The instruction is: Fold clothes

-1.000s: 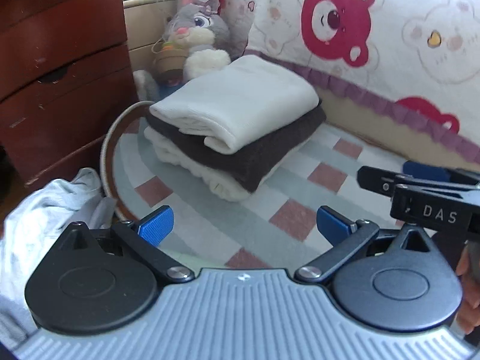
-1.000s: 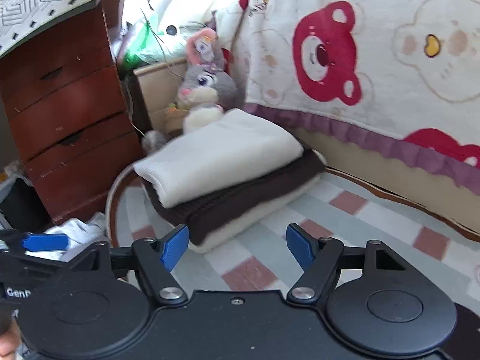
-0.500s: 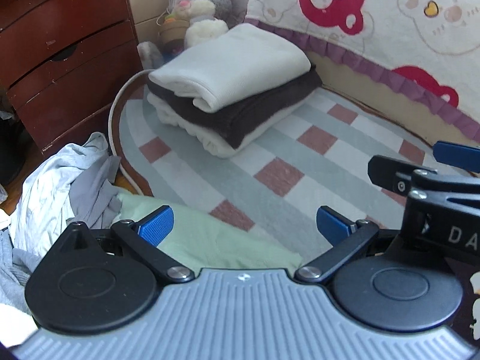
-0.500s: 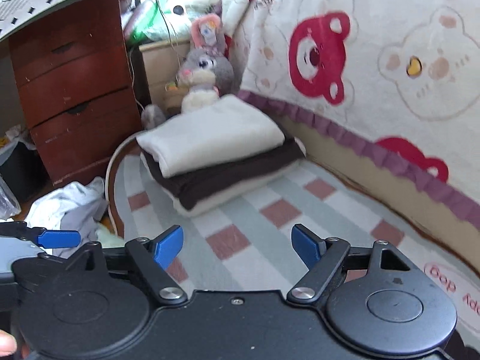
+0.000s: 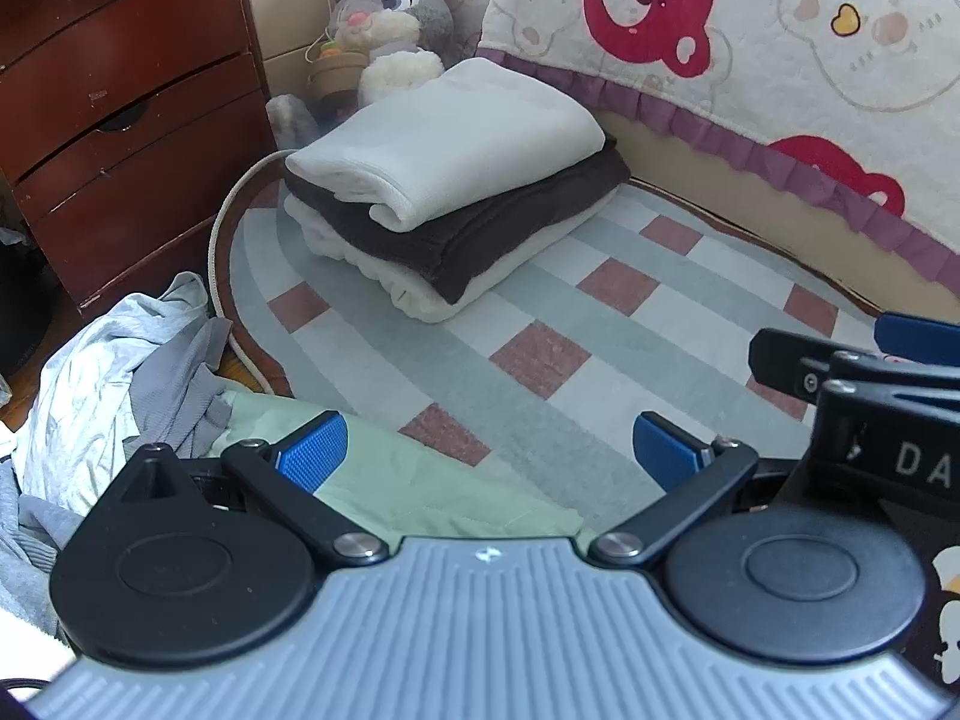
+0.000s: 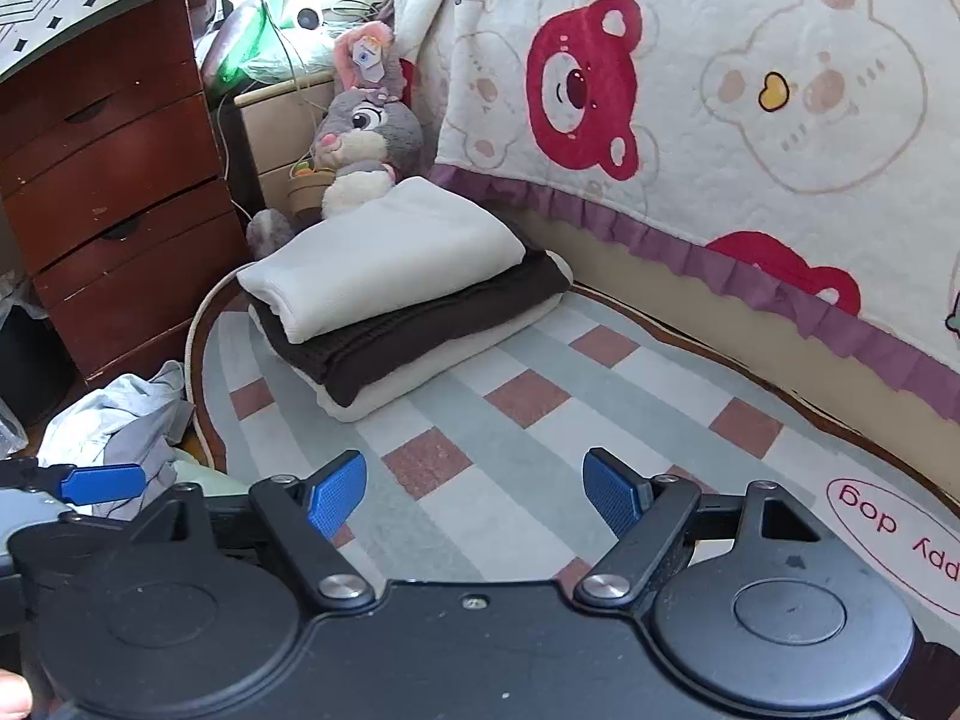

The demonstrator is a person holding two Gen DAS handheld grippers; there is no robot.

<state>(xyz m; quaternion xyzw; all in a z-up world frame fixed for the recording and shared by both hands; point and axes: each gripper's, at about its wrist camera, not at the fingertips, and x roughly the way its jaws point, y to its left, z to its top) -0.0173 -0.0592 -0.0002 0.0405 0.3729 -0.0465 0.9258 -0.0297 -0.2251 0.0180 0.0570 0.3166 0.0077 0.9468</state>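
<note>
A stack of three folded clothes (image 5: 456, 192) (image 6: 396, 288), white on dark brown on cream, lies on the checked rug (image 5: 540, 324) (image 6: 516, 420) near the bed. A heap of loose grey clothes (image 5: 114, 384) (image 6: 120, 426) lies at the rug's left edge, with a pale green garment (image 5: 420, 480) beside it. My left gripper (image 5: 489, 450) hovers open just over the green garment, nothing between its blue pads. My right gripper (image 6: 477, 489) is open above bare rug, well short of the stack. Each gripper shows at the edge of the other's view.
A red-brown chest of drawers (image 5: 120, 96) (image 6: 114, 192) stands at the left. A grey plush rabbit (image 5: 390, 18) (image 6: 360, 144) sits behind the stack. The bed's bear-print quilt (image 5: 750, 42) (image 6: 690, 108) hangs along the right and back.
Both grippers have drawn back from the folded stack, which now looks farther away. The grey heap and the green garment have come into the left wrist view.
</note>
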